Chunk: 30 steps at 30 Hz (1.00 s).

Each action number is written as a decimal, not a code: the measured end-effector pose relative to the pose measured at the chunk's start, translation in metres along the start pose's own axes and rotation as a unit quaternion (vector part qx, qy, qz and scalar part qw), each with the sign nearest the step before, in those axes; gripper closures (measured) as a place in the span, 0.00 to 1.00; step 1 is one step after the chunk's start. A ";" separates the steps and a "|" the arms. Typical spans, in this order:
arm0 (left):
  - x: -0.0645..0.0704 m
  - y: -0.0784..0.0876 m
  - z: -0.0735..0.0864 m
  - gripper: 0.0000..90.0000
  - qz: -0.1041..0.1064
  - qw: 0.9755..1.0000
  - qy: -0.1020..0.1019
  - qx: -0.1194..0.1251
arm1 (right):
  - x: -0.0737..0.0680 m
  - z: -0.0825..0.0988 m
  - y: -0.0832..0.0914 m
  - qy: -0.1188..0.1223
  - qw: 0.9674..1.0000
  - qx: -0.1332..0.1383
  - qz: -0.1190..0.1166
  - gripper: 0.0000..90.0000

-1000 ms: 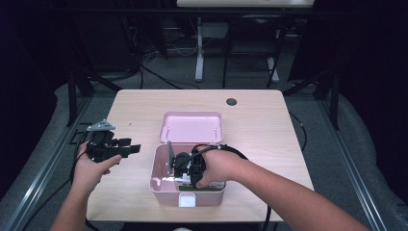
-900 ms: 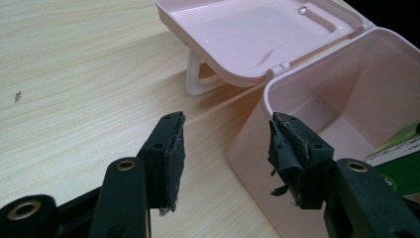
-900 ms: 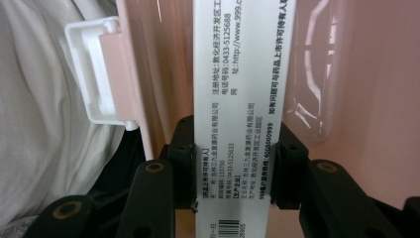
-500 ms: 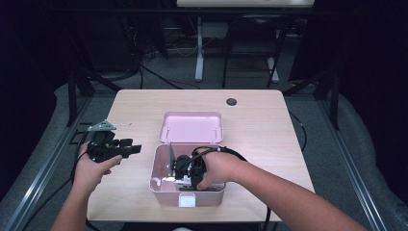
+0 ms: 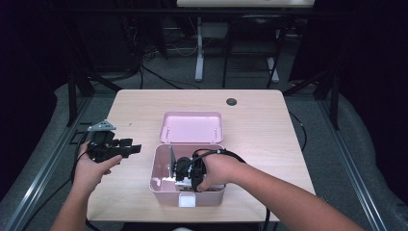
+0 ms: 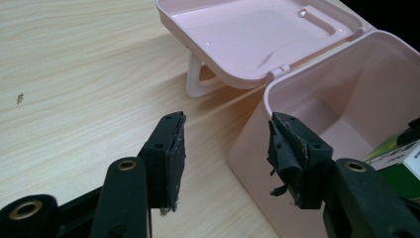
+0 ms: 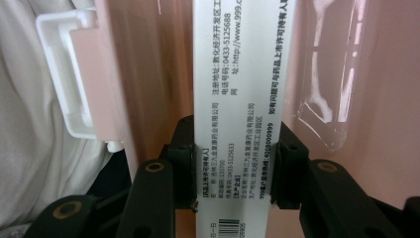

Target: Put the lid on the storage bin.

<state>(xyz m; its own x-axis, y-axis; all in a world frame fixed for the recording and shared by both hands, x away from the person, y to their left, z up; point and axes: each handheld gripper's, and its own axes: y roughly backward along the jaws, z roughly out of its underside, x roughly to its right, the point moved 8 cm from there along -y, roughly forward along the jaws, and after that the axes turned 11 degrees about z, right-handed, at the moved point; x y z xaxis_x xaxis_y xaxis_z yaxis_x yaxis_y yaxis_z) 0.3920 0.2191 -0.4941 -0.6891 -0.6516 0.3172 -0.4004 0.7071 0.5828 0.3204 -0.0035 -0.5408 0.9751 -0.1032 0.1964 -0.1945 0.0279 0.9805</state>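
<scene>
Specifically, carton: right gripper clamps a slim white printed medicine carton, long axis along the jaws.
Box: glossy pink plastic box, rounded corners.
Left gripper: agape, empty.

One pink box, lid open; one white carton inside; one table; two grippers.

A white printed medicine carton is being held on edge inside the open pink box, near the tabletop's front edge.
</scene>
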 end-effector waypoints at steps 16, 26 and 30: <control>0.000 -0.001 0.000 0.53 -0.001 1.000 0.000 0.003 | 0.000 0.000 -0.010 -0.006 1.000 0.004 -0.005 0.68; 0.000 0.000 0.000 0.53 0.000 1.000 0.000 0.000 | 0.001 0.000 -0.012 -0.009 1.000 0.005 -0.007 0.68; -0.001 0.000 0.000 0.53 -0.001 1.000 0.001 0.001 | 0.001 0.001 -0.012 -0.010 1.000 0.004 -0.008 0.68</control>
<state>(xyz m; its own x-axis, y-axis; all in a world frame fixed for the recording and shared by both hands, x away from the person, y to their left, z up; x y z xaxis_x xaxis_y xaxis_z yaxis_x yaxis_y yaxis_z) 0.3924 0.2196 -0.4942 -0.6877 -0.6532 0.3169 -0.4032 0.7066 0.5815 0.3239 -0.0046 -0.5524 0.9757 -0.1237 0.1811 -0.1801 0.0188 0.9835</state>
